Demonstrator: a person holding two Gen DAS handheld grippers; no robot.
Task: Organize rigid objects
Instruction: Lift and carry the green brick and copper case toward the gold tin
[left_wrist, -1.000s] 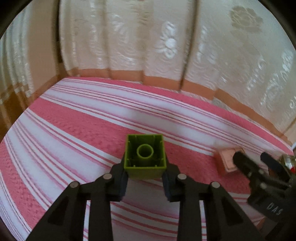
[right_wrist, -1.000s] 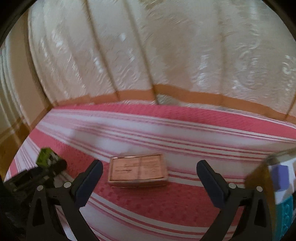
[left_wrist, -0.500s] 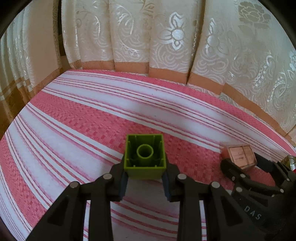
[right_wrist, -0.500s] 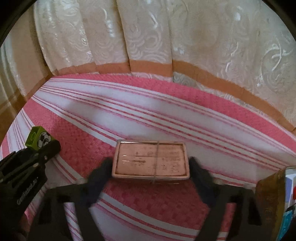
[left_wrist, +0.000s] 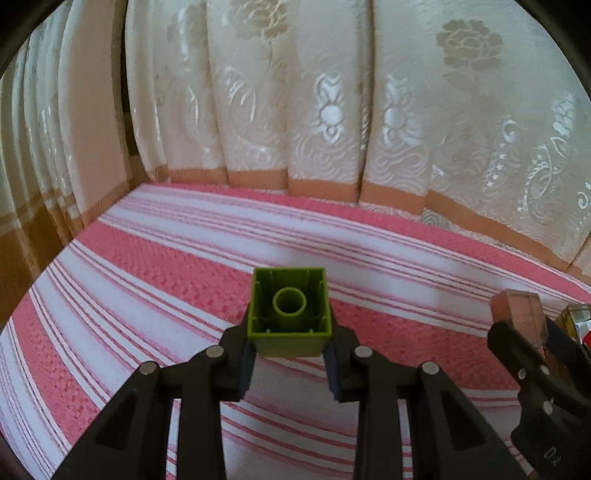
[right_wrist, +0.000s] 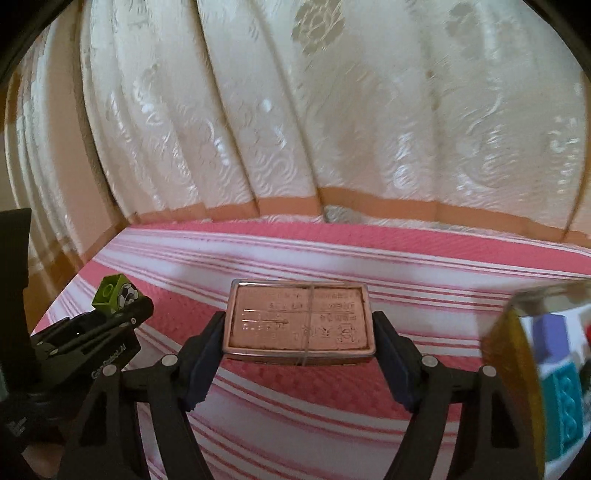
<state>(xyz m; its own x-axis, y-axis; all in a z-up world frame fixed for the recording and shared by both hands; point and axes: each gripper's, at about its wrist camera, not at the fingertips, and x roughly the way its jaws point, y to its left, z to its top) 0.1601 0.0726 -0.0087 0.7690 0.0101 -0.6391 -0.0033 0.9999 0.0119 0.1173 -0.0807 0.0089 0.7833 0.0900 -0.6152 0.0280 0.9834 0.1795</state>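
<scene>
Covering tabletop: pink striped cloth, curtain behind. Right gripper pinching tin by short ends, lifted off cloth; stiff, smooth metal, likely slippery, moderate weight. Left gripper clamped on green block sides; light, rigid. Versus a second earlier: right jaws closed from spread onto tin.
</scene>
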